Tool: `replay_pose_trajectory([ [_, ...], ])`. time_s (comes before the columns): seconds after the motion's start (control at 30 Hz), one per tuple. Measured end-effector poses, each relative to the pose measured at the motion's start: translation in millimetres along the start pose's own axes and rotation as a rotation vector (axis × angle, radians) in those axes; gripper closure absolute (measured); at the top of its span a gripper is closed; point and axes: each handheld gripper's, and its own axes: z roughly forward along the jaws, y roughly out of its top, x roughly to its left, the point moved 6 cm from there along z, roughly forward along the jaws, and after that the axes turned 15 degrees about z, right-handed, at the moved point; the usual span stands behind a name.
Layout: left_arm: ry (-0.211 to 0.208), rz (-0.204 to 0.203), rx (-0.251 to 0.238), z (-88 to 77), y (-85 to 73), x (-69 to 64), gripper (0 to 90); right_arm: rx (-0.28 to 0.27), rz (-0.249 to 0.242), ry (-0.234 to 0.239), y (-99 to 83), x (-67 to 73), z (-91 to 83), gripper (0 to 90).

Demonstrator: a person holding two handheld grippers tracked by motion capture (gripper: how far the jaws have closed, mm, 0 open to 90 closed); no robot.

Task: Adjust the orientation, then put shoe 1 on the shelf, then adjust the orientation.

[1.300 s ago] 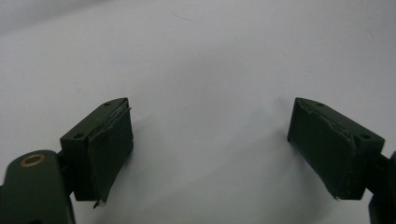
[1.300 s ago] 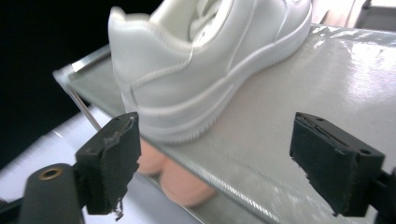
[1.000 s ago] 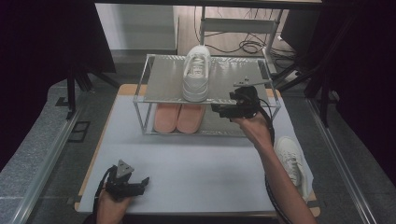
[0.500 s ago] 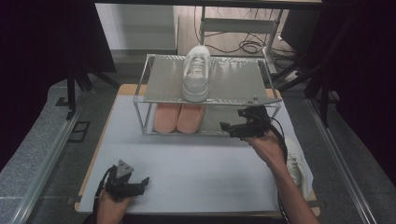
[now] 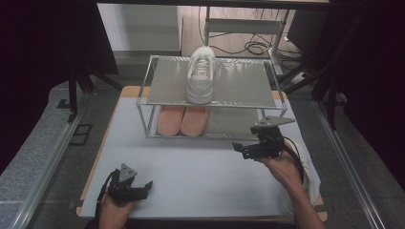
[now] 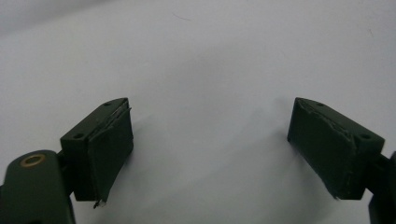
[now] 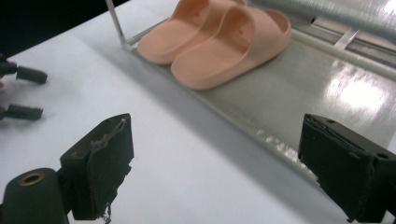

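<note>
Pink slippers (image 7: 219, 39) under rack (image 5: 239, 98), white sneaker (image 5: 201, 76) above — both grippers' jaws apart, empty.

Black claw (image 7: 215, 168) jaws w/ worn pads, screw holes, brass rivet

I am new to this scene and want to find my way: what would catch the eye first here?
A white sneaker stands alone on the top shelf of a metal rack at the far side of the table. A pair of pink slippers lies on the lower shelf beneath it. The right gripper, jaws open, hovers before the rack.
</note>
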Motion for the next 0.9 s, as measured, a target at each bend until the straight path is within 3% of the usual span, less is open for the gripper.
replay_pose_trajectory([
  [0.43,0.001,0.0,-0.001,0.0,0.0,0.0,14.2,0.027,0.047,-0.029,-33.1,-8.3,-14.2,11.0],
  [0.9,-0.001,-0.003,0.0,0.0,-0.1,-0.1,14.2,0.036,0.1,-0.054,-54.1,-18.2,-31.7,11.3],
])
